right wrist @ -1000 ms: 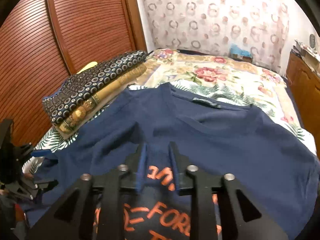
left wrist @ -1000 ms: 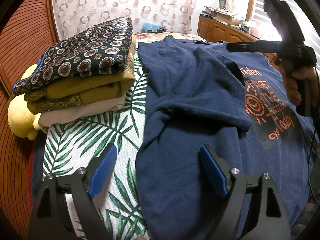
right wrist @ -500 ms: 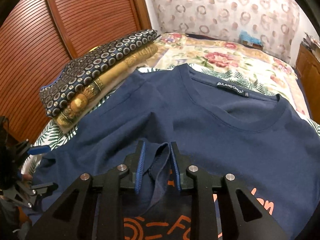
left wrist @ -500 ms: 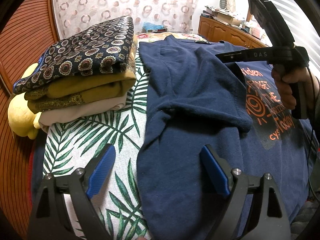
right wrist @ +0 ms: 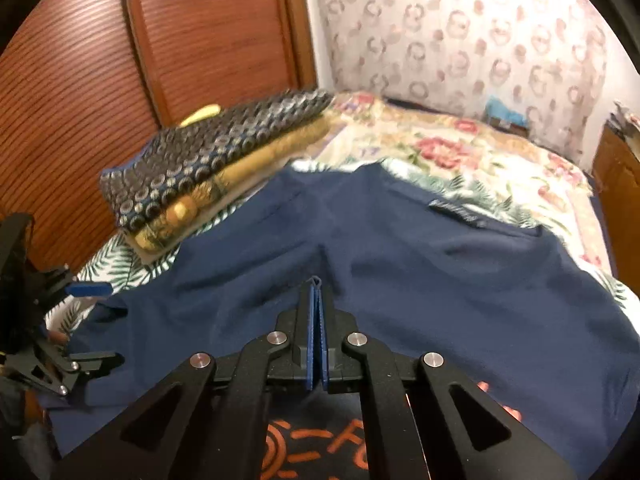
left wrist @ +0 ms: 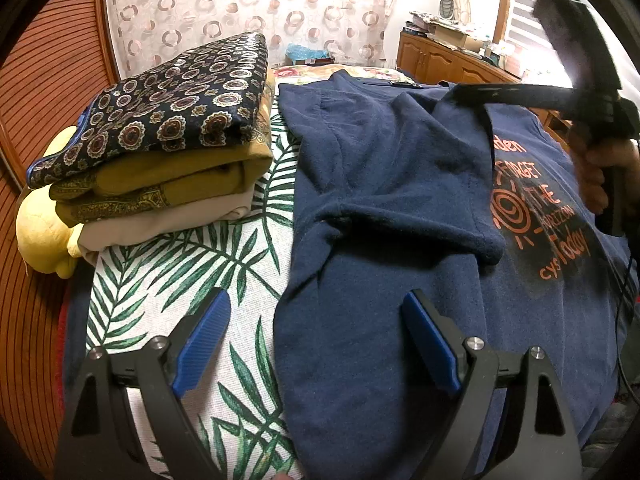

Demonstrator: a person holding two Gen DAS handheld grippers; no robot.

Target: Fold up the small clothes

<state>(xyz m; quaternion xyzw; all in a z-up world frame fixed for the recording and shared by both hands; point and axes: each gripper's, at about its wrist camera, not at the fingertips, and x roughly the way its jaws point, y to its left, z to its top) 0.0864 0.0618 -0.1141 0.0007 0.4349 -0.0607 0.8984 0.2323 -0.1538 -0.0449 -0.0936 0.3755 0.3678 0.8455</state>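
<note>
One shirt edge between closed jaws.

Orange print on the chest of the navy T-shirt, partly covered by a folded-over sleeve, reads in the left wrist view: "…den", "FORGET", "THE", "HORIZON", "…oday", and a partial "cys", beside a concentric-circle sun graphic. The woven neck label carries lettering too blurred to read.
</note>
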